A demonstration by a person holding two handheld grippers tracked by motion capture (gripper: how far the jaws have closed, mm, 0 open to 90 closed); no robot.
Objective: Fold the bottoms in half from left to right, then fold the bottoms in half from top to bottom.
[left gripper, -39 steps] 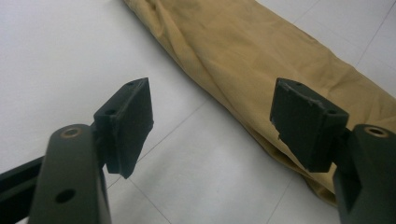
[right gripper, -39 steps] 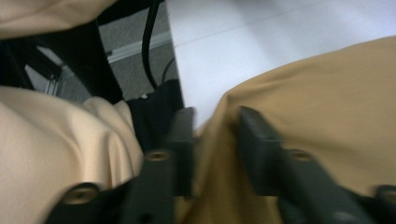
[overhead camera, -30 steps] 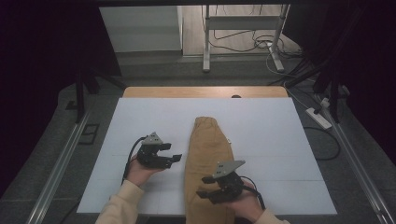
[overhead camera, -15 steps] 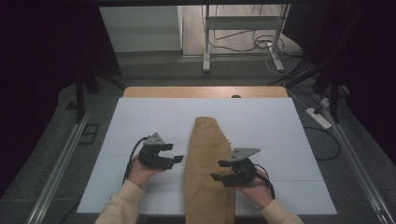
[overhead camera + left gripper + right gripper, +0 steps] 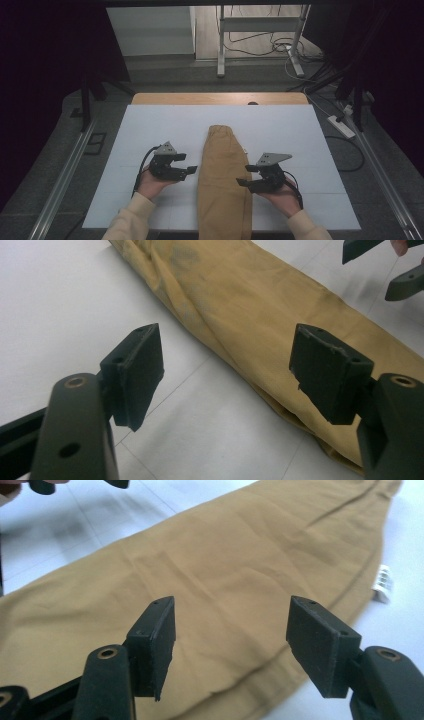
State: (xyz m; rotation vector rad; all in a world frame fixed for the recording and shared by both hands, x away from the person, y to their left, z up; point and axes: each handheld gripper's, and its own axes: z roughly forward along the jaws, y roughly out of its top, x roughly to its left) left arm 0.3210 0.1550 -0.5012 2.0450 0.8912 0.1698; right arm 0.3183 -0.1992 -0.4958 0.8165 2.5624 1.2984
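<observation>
Tan folded cloth (image 5: 223,177) lies between 2 seemingly open grippers

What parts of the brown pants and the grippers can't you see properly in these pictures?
- Near end of the tan trousers: cut off by the bottom edge of the high view.
- Small white tag beside the trousers: too blurred to read in the right gripper view.
- Whether the left gripper touches the cloth: too small to tell in the high view.
- The person's forearms: cut off by the bottom edge of the high view.
</observation>
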